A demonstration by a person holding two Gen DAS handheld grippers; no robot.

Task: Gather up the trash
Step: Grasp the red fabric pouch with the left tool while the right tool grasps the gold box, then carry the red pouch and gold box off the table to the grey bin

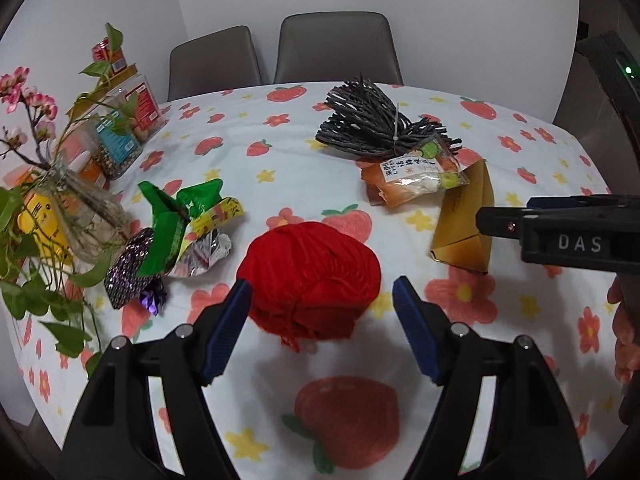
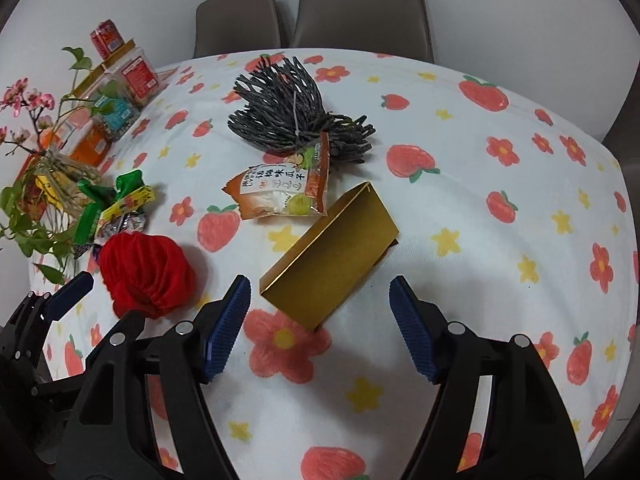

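My left gripper [image 1: 322, 300] stands open just in front of a red ball of yarn [image 1: 312, 276], its blue pads to either side of the ball's near end without touching. My right gripper [image 2: 320, 300] is open too, hovering at the near corner of a gold cardboard box [image 2: 330, 256]. Crumpled green, yellow and silver wrappers [image 1: 180, 232] lie left of the yarn. An orange snack packet [image 1: 416, 176] sits beyond the box, partly on a grey bundle of cord [image 1: 376, 124]. The same packet [image 2: 284, 192] and yarn [image 2: 146, 276] show in the right wrist view.
A vase with leafy stems and pink blossoms [image 1: 52, 200] stands at the table's left edge, with plastic snack jars [image 1: 120, 132] behind it. Two grey chairs [image 1: 336, 48] face the far side of the table with its fruit-print cloth [image 1: 352, 400]. A person's fingers [image 1: 624, 336] show at the right.
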